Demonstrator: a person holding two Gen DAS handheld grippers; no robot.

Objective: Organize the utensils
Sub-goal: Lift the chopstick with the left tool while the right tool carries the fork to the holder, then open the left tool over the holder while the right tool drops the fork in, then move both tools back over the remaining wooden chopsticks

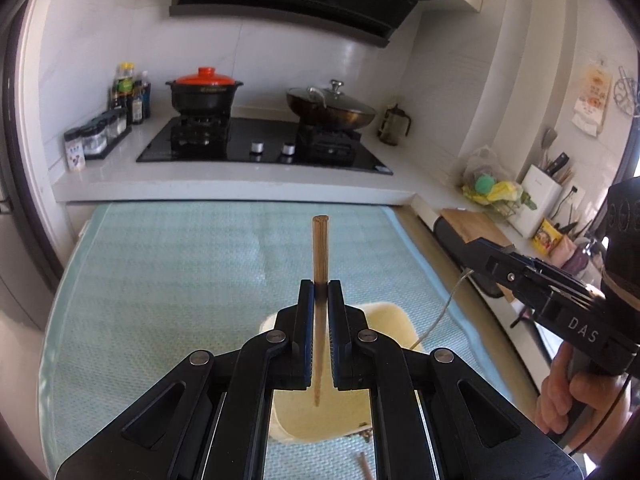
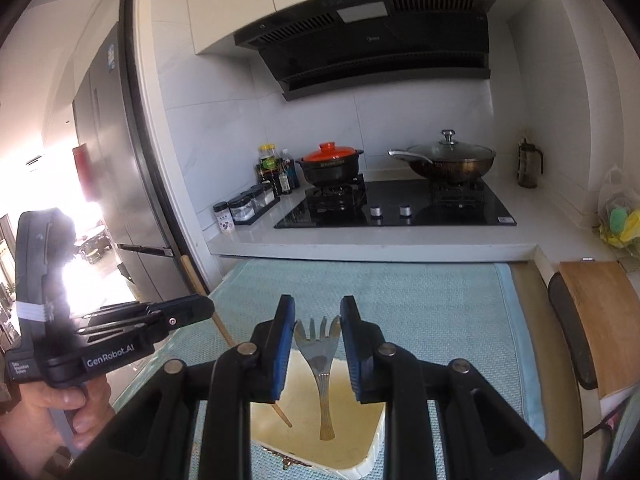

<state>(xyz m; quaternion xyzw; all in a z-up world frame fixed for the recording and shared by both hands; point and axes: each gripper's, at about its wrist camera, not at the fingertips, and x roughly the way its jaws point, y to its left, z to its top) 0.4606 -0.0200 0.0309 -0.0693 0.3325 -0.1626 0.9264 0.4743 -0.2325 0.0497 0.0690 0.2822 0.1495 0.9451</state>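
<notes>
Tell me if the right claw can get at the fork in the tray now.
Probably yes: the right claw is open above the fork in the cream tray, nothing between. The left claw's chopstick dips in beside it.

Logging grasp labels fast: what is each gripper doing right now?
Left gripper: shut on the wooden chopstick, above the cream container.
Right gripper: open, holding nothing; the metal fork lies between its fingers in the container.
</notes>
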